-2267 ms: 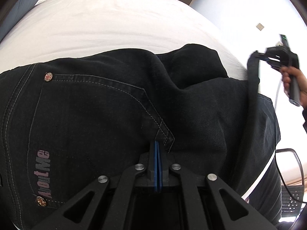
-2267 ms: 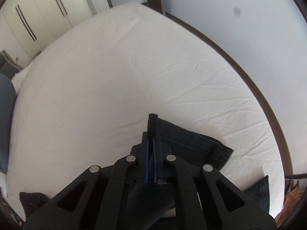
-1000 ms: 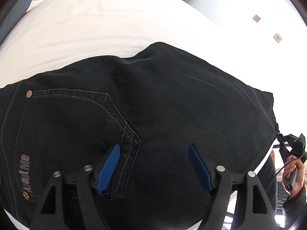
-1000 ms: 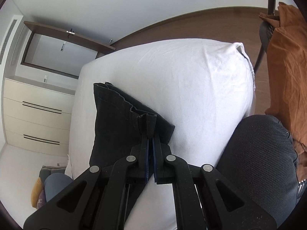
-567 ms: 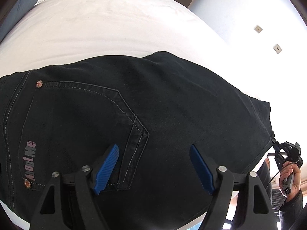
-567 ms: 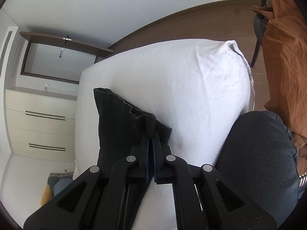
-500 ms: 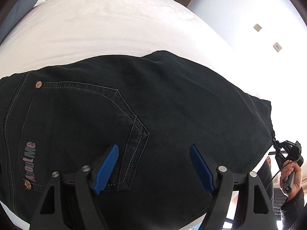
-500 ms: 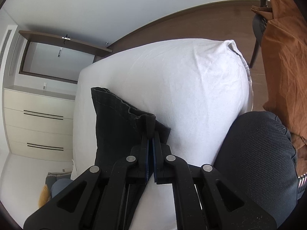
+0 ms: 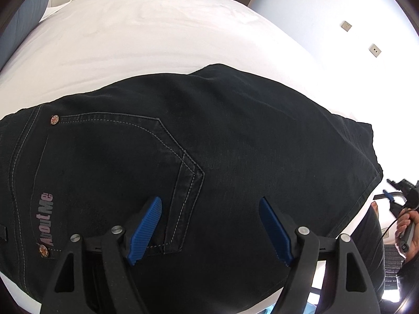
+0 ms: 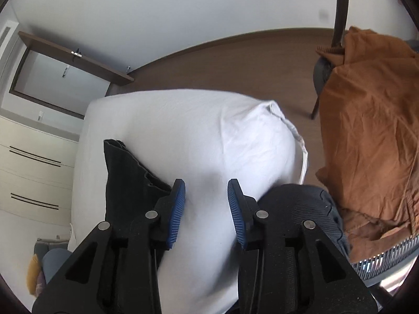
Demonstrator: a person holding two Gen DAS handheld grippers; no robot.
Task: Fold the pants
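Pants (image 9: 235, 136), black, lying flat on the white bed (image 9: 157, 31) with the back pocket (image 9: 110, 172) facing up, beneath the left gripper (image 9: 209, 227), its blue fingers spread wide and empty; right gripper (image 10: 206, 209), likewise parted and empty, just beside the hem end.

One piece of writing can be read: the word "AboutMe" (image 9: 45, 219), in pale pink letters on the black pants (image 9: 235, 136). It stands on the back pocket (image 9: 104, 172), close to the pocket's top edge, and runs along that edge between the two copper rivets (image 9: 54, 119) at the pocket corners. In the left wrist view the word reads sideways, from the lower rivet upward. The right wrist view shows no readable text.
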